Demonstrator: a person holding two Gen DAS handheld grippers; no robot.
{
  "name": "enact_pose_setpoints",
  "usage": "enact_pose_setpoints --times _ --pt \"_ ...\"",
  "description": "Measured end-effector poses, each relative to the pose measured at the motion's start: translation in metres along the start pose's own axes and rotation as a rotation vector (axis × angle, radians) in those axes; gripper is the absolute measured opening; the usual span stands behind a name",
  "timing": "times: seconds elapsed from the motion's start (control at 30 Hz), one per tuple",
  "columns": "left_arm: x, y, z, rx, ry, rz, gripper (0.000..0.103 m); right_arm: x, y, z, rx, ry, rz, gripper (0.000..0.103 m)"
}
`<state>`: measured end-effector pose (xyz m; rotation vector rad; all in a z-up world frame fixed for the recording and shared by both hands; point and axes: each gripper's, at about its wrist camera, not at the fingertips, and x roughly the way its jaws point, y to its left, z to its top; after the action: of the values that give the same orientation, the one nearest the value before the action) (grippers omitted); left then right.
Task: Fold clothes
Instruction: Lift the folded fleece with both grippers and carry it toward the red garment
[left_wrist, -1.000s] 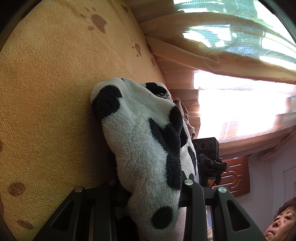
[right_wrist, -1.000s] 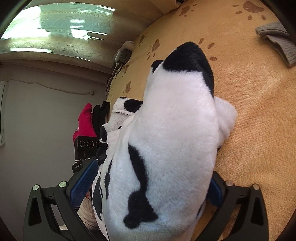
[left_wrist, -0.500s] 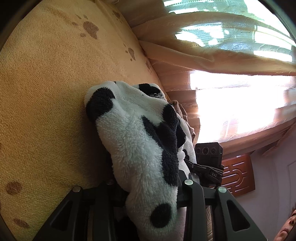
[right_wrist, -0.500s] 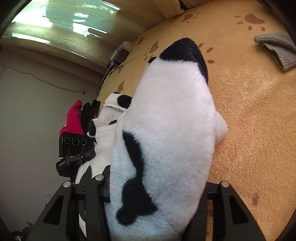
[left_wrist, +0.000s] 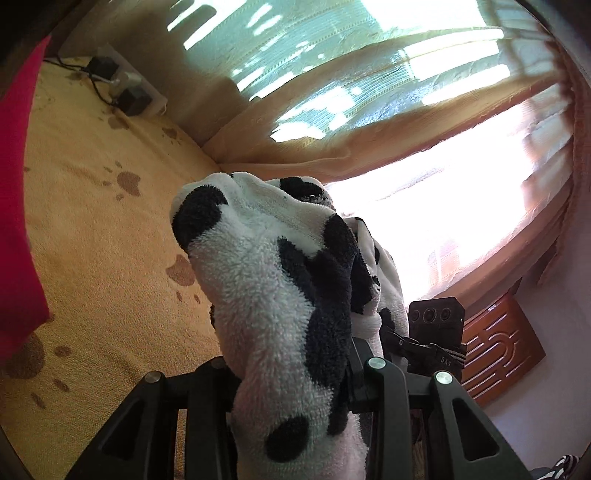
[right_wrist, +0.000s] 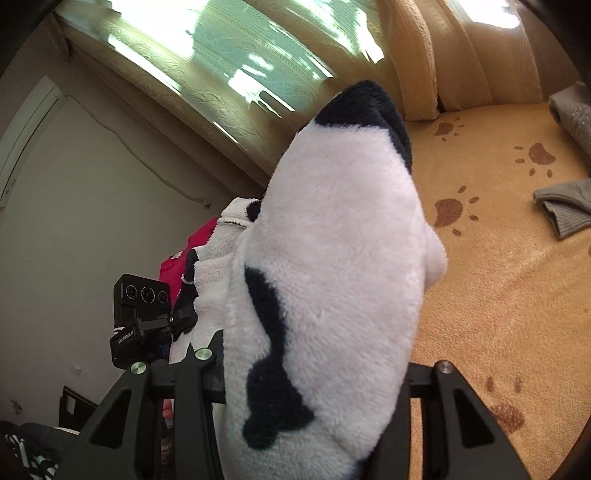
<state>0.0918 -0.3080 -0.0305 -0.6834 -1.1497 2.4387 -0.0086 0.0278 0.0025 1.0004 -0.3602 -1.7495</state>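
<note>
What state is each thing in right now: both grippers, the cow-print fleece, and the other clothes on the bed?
Left gripper: shut on the cow-print fleece.
Right gripper: shut on the cow-print fleece.
Cow-print fleece: bunched, held between both grippers above the bed cover.
Grey knit garment: lying on the bed cover, untouched.
Red garment: at the frame edge, not held.
Power strip: plugs inserted.

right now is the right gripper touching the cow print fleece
Touching. In the right wrist view the right gripper has the black-and-white fleece garment bunched between its fingers, filling the gap from side to side.
</note>
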Motion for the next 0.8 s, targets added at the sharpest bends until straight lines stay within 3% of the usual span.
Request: enact_pose_setpoints --times 0.2,0.43,0.6,0.7,0.8 --pt "-0.099 -0.028 0.024 0.106 -0.234 0.078 0.036 0.029 0.082 0.037 -0.184 -0.025 0.096 0.047" --pt "-0.223 -0.034 0.055 0.166 -0.476 0.269 0.036 0.131 0.167 0.083 -0.297 0.036 0.292 0.047" --pt "-0.272 0.020 0.078 0.052 -0.546 0.382 0.037 0.234 0.207 0.105 -0.322 0.138 0.356 0.047" --pt "-0.278 0.076 0.086 -0.072 -0.533 0.431 0.037 0.297 0.210 0.108 -0.331 0.212 0.299 0.048" --pt "-0.275 0.119 0.087 -0.125 -0.529 0.504 0.037 0.349 0.199 0.108 -0.308 0.273 0.256 0.048"
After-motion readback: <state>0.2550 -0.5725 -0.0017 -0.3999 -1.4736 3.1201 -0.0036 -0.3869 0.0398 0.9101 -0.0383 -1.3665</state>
